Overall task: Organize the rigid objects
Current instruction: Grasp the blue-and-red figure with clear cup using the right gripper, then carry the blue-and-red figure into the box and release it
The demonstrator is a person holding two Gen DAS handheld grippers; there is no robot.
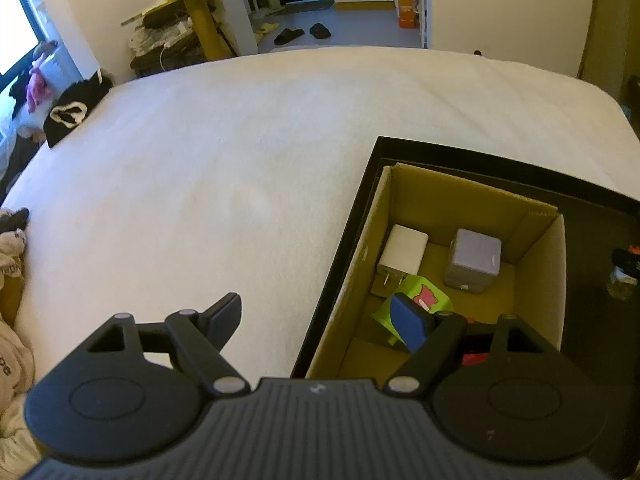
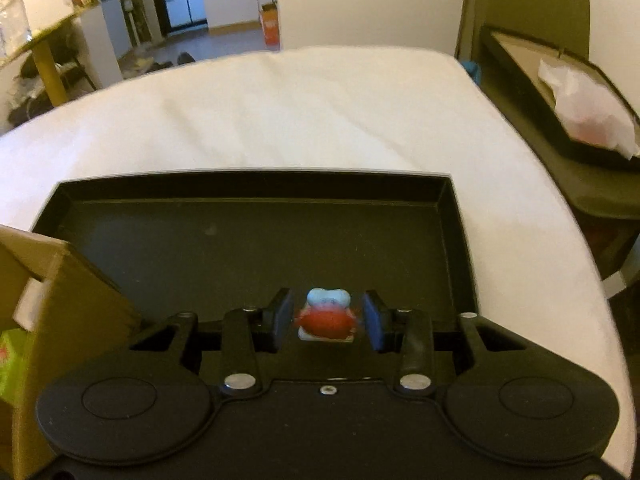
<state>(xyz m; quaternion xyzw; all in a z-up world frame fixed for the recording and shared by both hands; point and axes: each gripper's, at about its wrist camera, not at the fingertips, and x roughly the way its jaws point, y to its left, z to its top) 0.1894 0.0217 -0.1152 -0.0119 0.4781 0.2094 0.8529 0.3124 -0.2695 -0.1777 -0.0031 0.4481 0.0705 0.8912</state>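
The left tongs (image 1: 320, 320) are spread wide and hold nothing, one finger over the white bed (image 1: 224, 168), the other over the carton (image 1: 436, 200). The carton sits in the left end of a black tray (image 1: 362, 204) and holds a white plug (image 1: 402, 250), a grey cube (image 1: 474, 260) and a green block (image 1: 424, 300). In the right wrist view, the right tongs (image 2: 326, 318) are partly spread around a small red toy (image 2: 327, 318) on the tray floor; it is blurred, and the pads (image 2: 282, 316) appear just clear of it.

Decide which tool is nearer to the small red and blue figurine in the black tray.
Right. The right tool brackets the figurine between its open fingers; the left tool hangs wide open over the cardboard box's left wall, beside it.
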